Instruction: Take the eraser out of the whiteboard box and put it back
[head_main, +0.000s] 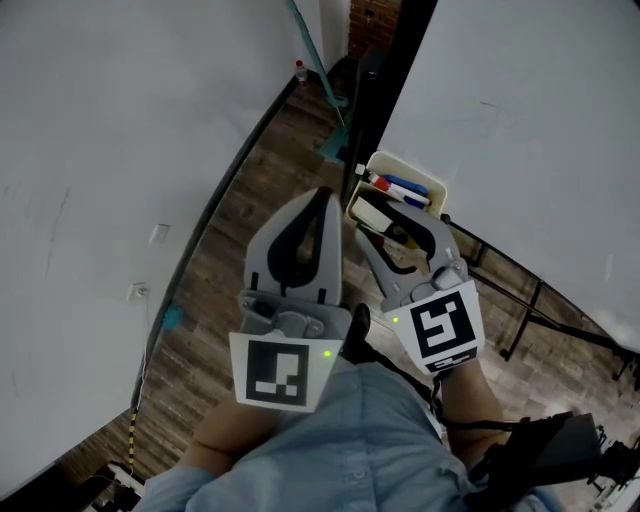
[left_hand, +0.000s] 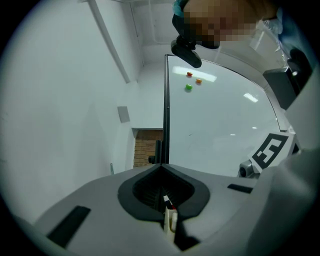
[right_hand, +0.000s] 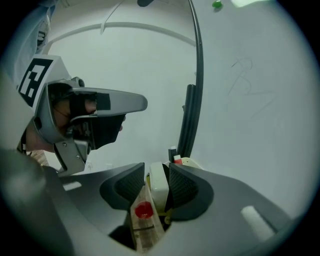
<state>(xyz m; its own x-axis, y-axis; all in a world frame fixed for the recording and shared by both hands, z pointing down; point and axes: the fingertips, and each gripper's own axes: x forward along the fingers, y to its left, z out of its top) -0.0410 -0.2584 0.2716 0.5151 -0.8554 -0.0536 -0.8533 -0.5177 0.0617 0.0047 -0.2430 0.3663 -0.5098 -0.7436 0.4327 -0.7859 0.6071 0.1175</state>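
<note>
The cream whiteboard box (head_main: 428, 186) hangs on the whiteboard's edge and holds markers (head_main: 405, 188) and a pale block eraser (head_main: 371, 212). My right gripper (head_main: 392, 228) reaches into the box from below. In the right gripper view its jaws (right_hand: 156, 171) stand apart around the upright eraser (right_hand: 158, 187). A gap shows at the left pad, while the right pad lies close against the eraser. A tan strip with a red dot (right_hand: 143, 210) sits just in front. My left gripper (head_main: 325, 192) hovers left of the box, its tips (left_hand: 161, 169) shut on nothing.
The big whiteboard (head_main: 530, 120) fills the right side, with a black frame post (head_main: 385, 90) beside the box. Coloured magnets (left_hand: 189, 87) stick high on the board. A white wall (head_main: 100, 150) stands at the left over wooden floor (head_main: 260, 170). Black stand legs (head_main: 520, 300) run below the board.
</note>
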